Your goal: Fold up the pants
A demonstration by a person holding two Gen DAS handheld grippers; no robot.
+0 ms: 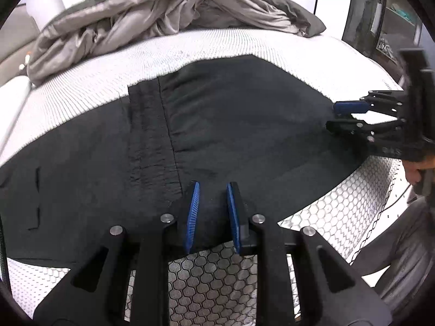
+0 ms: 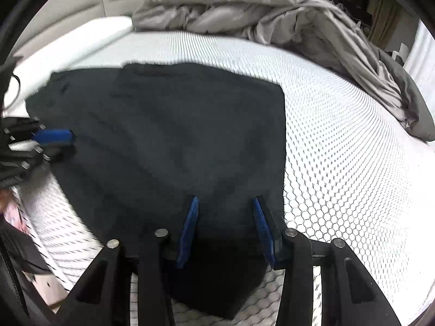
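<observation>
Black pants (image 1: 231, 125) (image 2: 176, 135) lie flat on a white mattress (image 1: 217, 43), one layer folded over, with a stitched band running across them. Their near edge drapes over the mattress side. My left gripper (image 1: 213, 184) hovers over that near edge, its blue pads a little apart; the cloth shows in the gap but is not pinched. My right gripper (image 2: 225, 198) stands wider open over the near corner, where a flap of cloth hangs down. Each gripper also shows in the other view, the right gripper (image 1: 331, 116) and the left gripper (image 2: 69, 142), both at the cloth's edge.
A crumpled grey duvet (image 1: 163, 13) (image 2: 272, 13) is heaped along the far side of the bed. A white bolster (image 2: 89, 38) lies at the far left. A person's hand (image 1: 416, 171) and a grey-clad leg (image 1: 402, 258) are at the right, with dark shelves (image 1: 394, 13) behind.
</observation>
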